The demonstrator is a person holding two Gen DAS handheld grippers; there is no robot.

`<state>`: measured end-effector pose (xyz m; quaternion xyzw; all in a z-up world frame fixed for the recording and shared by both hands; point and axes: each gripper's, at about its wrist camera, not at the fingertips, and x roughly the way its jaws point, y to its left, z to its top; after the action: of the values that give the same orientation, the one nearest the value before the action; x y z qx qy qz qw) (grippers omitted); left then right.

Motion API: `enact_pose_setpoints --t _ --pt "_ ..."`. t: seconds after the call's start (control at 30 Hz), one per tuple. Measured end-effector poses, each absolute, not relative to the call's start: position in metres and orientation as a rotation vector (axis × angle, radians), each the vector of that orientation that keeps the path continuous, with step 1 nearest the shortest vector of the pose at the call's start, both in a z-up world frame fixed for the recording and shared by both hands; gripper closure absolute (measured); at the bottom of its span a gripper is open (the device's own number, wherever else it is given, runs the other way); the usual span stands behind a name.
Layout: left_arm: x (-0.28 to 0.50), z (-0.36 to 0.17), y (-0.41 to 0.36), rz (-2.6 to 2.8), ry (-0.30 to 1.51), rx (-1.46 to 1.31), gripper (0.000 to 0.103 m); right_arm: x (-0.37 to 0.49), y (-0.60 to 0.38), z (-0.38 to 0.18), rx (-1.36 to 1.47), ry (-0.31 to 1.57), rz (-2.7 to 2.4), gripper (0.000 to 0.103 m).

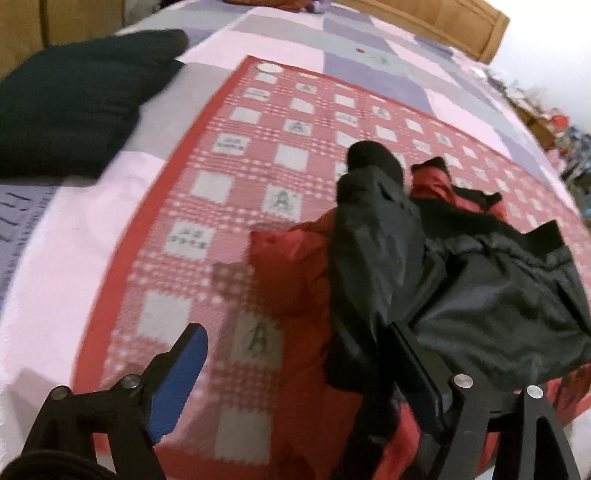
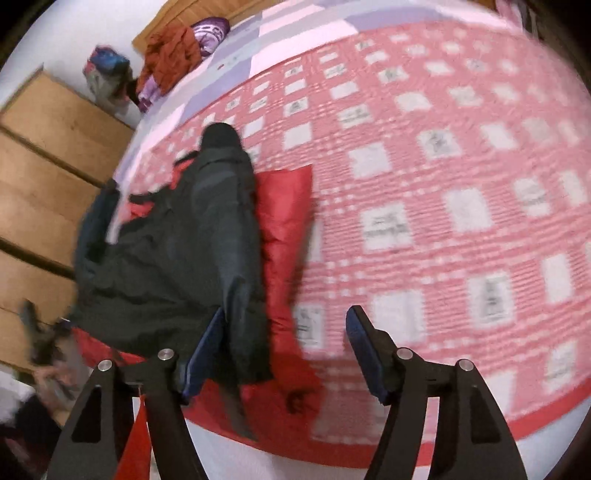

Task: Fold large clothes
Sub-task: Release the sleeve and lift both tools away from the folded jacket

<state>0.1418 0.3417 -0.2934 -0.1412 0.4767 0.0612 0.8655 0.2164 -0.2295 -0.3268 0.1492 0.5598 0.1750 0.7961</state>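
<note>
A black and red padded jacket (image 1: 424, 266) lies bunched on a red-and-white checked blanket (image 1: 236, 177), a black sleeve stretched away from me. My left gripper (image 1: 306, 354) is open, its blue-padded left finger over the blanket and its right finger against the jacket's black fabric. In the right wrist view the jacket (image 2: 177, 251) lies at the left with a red panel beside the sleeve. My right gripper (image 2: 288, 343) is open, its left finger touching the sleeve's near end, holding nothing.
A folded dark green garment (image 1: 77, 99) lies at the back left on the pink and purple quilt (image 1: 59, 288). A wooden headboard (image 1: 443, 22) stands behind. Orange and purple clothes (image 2: 177, 55) are heaped at the bed's far end, beside a wooden drawer unit (image 2: 48, 162).
</note>
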Motion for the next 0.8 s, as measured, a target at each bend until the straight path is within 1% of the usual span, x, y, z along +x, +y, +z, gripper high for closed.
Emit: enact_pose_setpoints --t 0.07,0.17,0.23,0.3,0.43,0.47,0.6,0.67,0.73,0.8 --pt "0.129 -0.281 0.341 0.205 0.983 -0.278 0.019 0.206 -0.242 -0.321 0.241 1.194 0.253 0.034" --pt "0.103 -0.260 0.346 0.300 0.982 -0.302 0.019 0.188 -0.290 -0.319 0.343 1.227 0.120 0.033" --pt "0.084 -0.242 0.344 0.342 0.986 -0.303 0.019 0.167 -0.299 -0.297 0.273 1.194 0.130 0.033" --pt "0.063 -0.219 0.333 0.376 0.983 -0.287 0.019 0.140 -0.292 -0.263 0.121 1.138 0.163 0.033" --pt "0.018 -0.162 0.281 0.369 0.983 -0.234 0.019 0.080 -0.267 -0.194 -0.073 1.012 0.207 0.033" --pt "0.005 -0.147 0.262 0.358 0.986 -0.217 0.019 0.067 -0.261 -0.182 -0.092 0.990 0.220 0.031" --pt "-0.026 -0.109 0.206 0.319 1.007 -0.210 0.018 0.006 -0.225 -0.124 -0.170 0.906 0.230 0.031" --pt "-0.042 -0.090 0.178 0.287 1.017 -0.211 0.018 -0.013 -0.209 -0.105 -0.166 0.901 0.251 0.031" --pt "-0.051 -0.075 0.156 0.265 1.011 -0.188 0.018 -0.029 -0.196 -0.090 -0.122 0.942 0.301 0.031" --pt "-0.059 -0.060 0.136 0.253 1.006 -0.163 0.015 -0.042 -0.182 -0.079 -0.082 0.982 0.352 0.031"
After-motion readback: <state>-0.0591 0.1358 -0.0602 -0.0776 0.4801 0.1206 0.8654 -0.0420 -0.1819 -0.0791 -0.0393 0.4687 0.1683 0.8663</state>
